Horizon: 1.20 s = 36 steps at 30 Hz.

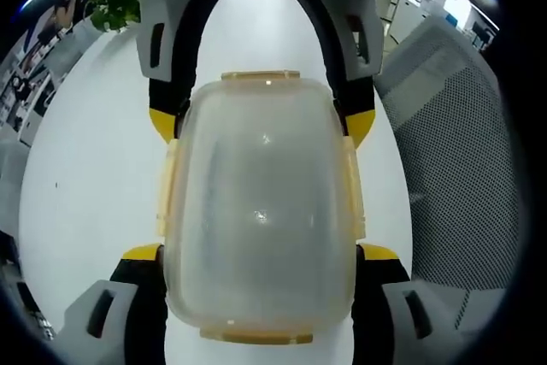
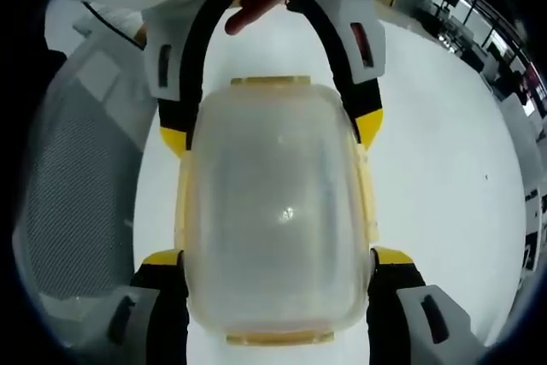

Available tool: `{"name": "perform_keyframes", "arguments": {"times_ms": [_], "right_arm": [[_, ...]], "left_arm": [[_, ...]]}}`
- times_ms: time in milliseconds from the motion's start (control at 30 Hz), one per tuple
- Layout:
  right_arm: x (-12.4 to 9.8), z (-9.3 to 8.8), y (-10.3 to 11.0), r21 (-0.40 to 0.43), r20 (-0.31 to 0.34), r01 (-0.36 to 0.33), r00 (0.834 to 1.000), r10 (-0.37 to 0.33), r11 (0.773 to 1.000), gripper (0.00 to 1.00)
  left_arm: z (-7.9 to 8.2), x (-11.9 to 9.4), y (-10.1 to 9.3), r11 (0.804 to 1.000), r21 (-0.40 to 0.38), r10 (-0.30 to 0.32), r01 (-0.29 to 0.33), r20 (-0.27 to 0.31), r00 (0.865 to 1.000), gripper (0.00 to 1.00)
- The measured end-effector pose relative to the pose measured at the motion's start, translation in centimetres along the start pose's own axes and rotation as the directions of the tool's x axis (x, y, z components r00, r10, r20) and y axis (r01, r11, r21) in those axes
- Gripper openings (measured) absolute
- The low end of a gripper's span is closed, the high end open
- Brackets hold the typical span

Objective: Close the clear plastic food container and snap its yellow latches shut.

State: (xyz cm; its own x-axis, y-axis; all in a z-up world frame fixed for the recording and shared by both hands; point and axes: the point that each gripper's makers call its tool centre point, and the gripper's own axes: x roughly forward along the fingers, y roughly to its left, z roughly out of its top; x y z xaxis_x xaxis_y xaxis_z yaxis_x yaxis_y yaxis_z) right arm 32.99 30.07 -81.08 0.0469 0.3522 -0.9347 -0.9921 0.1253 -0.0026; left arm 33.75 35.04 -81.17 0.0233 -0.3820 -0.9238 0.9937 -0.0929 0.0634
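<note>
The clear plastic container [image 1: 261,203] lies on the white table [image 1: 85,177] with its lid on. Yellow latches [image 1: 167,190] run along its long sides and both short ends; I cannot tell whether they are snapped. My left gripper [image 1: 261,254] rises from the bottom of the left gripper view, its yellow-tipped jaws pressed against the container's near sides. My right gripper [image 1: 261,124] reaches in from the top and clasps the far sides. In the right gripper view the same container [image 2: 278,211] sits between my right gripper [image 2: 278,256] below and my left gripper [image 2: 272,130] above.
A grey mesh chair [image 1: 461,143] stands beside the table, also seen as the chair [image 2: 77,168] at the left. A green plant [image 1: 115,2] is at the far edge. A person's finger [image 2: 252,6] shows behind the left gripper. Office desks [image 2: 453,6] lie beyond.
</note>
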Motion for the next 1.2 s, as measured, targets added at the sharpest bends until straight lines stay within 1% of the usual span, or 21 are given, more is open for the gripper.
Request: {"name": "perform_keyframes", "arguments": {"times_ms": [200,333,700,900,1200], "right_arm": [[0.4,1.1,-0.1,-0.004,0.024,0.002,1.0,-0.002,1.0,0.88],[0.8,1.7,-0.1,-0.008,0.009,0.003,1.0,-0.003,1.0,0.88],[1.5,3.4,-0.3,-0.013,0.018,0.01,1.0,-0.01,1.0,0.89],[1.8,4.4,-0.3,-0.018,0.008,0.011,1.0,-0.011,1.0,0.89],[2.2,5.6,-0.3,-0.017,0.026,0.012,1.0,-0.012,1.0,0.89]], "left_arm": [[-1.0,-0.4,0.0,1.0,-0.011,0.004,-0.004,-0.002,1.0,0.91],[-1.7,-0.6,0.1,1.0,-0.015,0.005,-0.005,-0.007,1.0,0.91],[-3.3,-1.3,0.2,1.0,-0.027,0.009,-0.009,0.001,1.0,0.91],[-4.1,-1.6,0.4,0.999,-0.033,0.009,-0.009,-0.005,1.0,0.91],[-5.2,-2.1,0.3,0.999,-0.036,0.01,-0.01,0.002,1.0,0.91]]}}
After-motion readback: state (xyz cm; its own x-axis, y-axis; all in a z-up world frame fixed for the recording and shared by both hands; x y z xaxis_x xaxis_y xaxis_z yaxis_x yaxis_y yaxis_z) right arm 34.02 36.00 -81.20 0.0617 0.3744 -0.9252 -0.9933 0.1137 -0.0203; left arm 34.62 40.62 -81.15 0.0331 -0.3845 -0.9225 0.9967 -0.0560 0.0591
